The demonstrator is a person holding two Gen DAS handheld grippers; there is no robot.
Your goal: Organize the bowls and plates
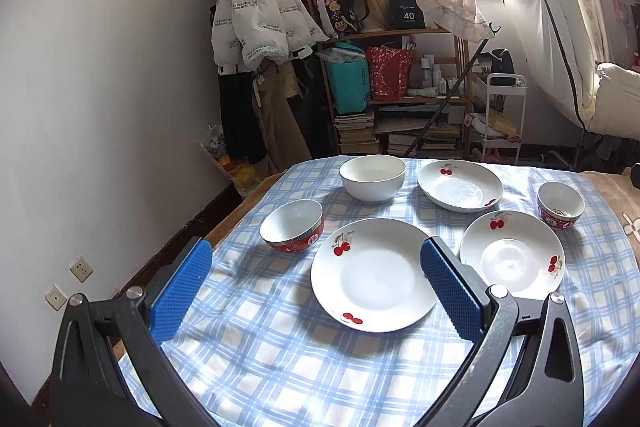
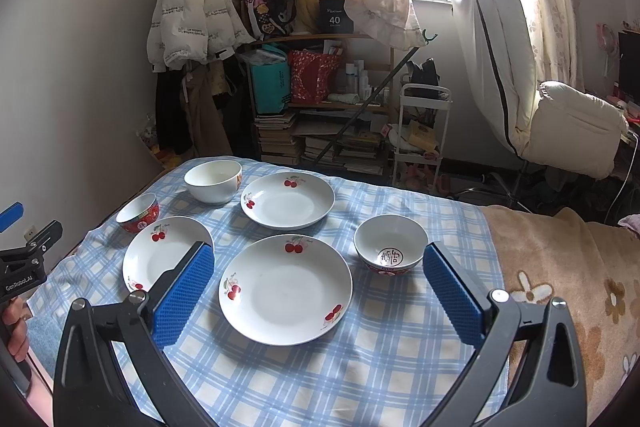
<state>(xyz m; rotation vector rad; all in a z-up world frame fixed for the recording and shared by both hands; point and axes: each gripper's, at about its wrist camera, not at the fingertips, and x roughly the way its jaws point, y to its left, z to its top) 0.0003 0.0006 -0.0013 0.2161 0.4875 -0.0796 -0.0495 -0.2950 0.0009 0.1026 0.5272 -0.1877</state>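
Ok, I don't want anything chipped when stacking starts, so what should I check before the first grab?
1. Left claw open and empty: ok.
2. Right claw open and empty: ok.
3. Three cherry plates lie flat and apart: ok.
4. Bowls upright: white bowl, both red-patterned bowls: ok.
5. Dishes empty: ok.
6. Tablecloth flat under dishes: ok, though it covers a soft blanket, so firmness: cannot tell.
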